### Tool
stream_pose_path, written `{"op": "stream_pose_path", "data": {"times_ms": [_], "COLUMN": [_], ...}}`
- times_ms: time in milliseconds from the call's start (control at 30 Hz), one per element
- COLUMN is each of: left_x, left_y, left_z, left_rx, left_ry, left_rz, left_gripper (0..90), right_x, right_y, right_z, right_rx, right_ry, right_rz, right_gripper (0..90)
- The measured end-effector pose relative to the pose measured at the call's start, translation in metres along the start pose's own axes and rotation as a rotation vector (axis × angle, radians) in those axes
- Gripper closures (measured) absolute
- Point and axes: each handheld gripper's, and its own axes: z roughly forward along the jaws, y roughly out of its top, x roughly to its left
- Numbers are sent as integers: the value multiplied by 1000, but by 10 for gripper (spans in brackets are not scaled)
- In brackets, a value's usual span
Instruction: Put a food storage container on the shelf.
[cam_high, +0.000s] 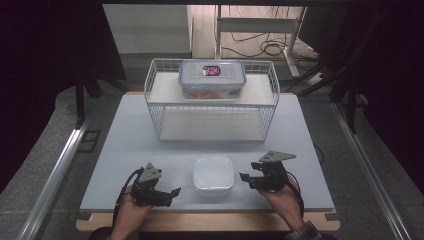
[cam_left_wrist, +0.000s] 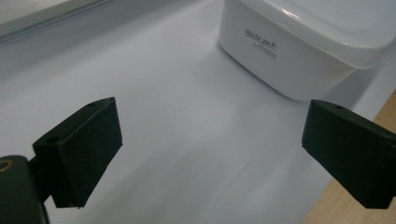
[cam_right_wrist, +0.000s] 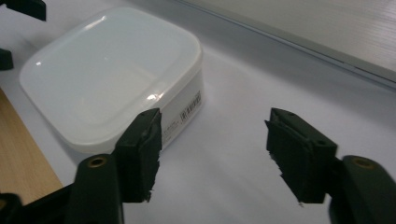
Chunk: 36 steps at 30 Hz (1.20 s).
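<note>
A white square lidded container (cam_high: 213, 175) sits near the table's front edge, between my two grippers. My left gripper (cam_high: 171, 195) rests to its left, jaws pointing at it and open, holding nothing. In the left gripper view the container (cam_left_wrist: 299, 46), printed "White pack", lies ahead and to the right of the open left gripper (cam_left_wrist: 210, 154). My right gripper (cam_high: 245, 180) rests to the container's right, also open and apart from it. In the right gripper view the container (cam_right_wrist: 112, 79) lies just beyond the left jaw of the right gripper (cam_right_wrist: 215, 149).
A white wire rack (cam_high: 212, 107) stands at the back middle of the table (cam_high: 125, 150). A clear box with a blue-rimmed lid (cam_high: 212, 79) sits on its upper shelf; the lower shelf holds nothing. A wooden strip (cam_high: 200, 221) edges the table's front.
</note>
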Motion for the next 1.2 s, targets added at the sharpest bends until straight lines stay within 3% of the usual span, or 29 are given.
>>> {"op": "stream_pose_path", "data": {"times_ms": [67, 167, 267, 467, 533, 667, 833, 933, 1000, 1200], "left_x": [0, 2, 2, -8, -10, -11, -13, -13, -12, -12], "left_y": [2, 6, 12, 30, 38, 58, 75, 75, 73, 67], "left_z": [1, 0, -2, 4, 5, 11, 31, 43, 48, 47], "left_rx": [17, 18, 6, 39, 49, 30, 87, 109, 111, 116], "left_ry": [-15, -71, -96, -141, -131, -150, -168, -200, -245, -315], "left_rz": [-11, -63, -73, -26, 3, -12, -12, -32, -56, -116], "left_gripper": [45, 47, 47, 64, 90, 170, 194, 182, 169, 232], "right_x": [0, 1, 6, 13, 14, 11, 12, 12, 12, 14], "right_y": [2, 3, 5, 14, 17, 25, 32, 30, 29, 25], "right_z": [-1, 1, 4, 7, 8, 13, 21, 28, 32, 38], "right_rx": [-4, 16, 45, 42, 38, 19, 26, 43, 60, 104], "right_ry": [13, 60, 45, 61, 74, 115, 121, 137, 147, 194], "right_rz": [6, 7, -34, -62, -70, -38, -17, 10, 18, 66], "right_gripper": [319, 310, 316, 335, 350, 378, 377, 349, 331, 324]}}
